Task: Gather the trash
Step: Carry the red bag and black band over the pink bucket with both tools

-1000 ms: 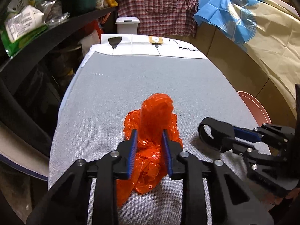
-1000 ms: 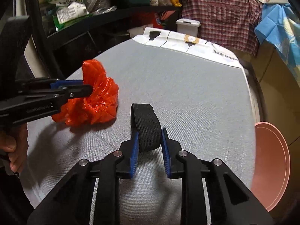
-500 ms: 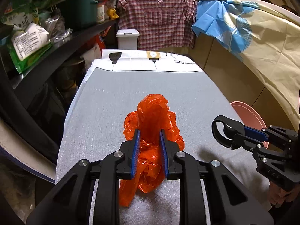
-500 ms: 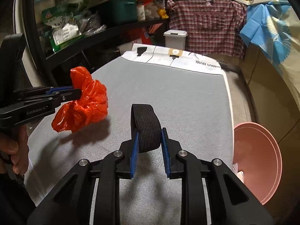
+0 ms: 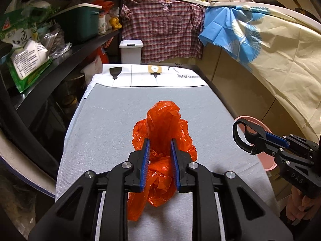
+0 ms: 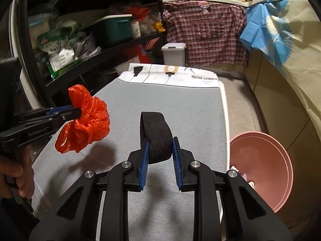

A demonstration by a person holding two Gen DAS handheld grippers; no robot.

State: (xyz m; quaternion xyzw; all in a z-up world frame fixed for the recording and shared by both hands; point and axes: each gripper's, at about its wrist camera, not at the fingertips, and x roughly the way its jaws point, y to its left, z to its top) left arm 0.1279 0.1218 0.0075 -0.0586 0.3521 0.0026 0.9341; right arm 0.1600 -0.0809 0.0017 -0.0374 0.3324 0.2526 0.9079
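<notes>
A crumpled orange plastic bag [image 5: 162, 140] hangs clear of the grey table top [image 5: 112, 120], with my left gripper [image 5: 159, 150] shut on it; its blue pads press both sides. In the right wrist view the same orange bag [image 6: 86, 120] dangles at the left from the left gripper [image 6: 77, 111], casting a shadow on the table. My right gripper [image 6: 159, 150] is shut on a black elastic band loop [image 6: 156, 132], held above the table. That black loop [image 5: 242, 136] shows at the right of the left wrist view, over a pink basin [image 5: 266, 161].
The pink basin [image 6: 264, 166] sits below the table's right edge [image 6: 225, 120]. A white lidded bin [image 6: 174, 53] stands beyond the far end. Black shelves [image 5: 66, 54] with packets and a green box run along the left. Cloths and a checked shirt [image 5: 166, 30] hang behind and to the right.
Both grippers have risen with their loads: the orange bag has come off the table and now hangs free, and the black loop has moved up and to the right, toward the pink basin.
</notes>
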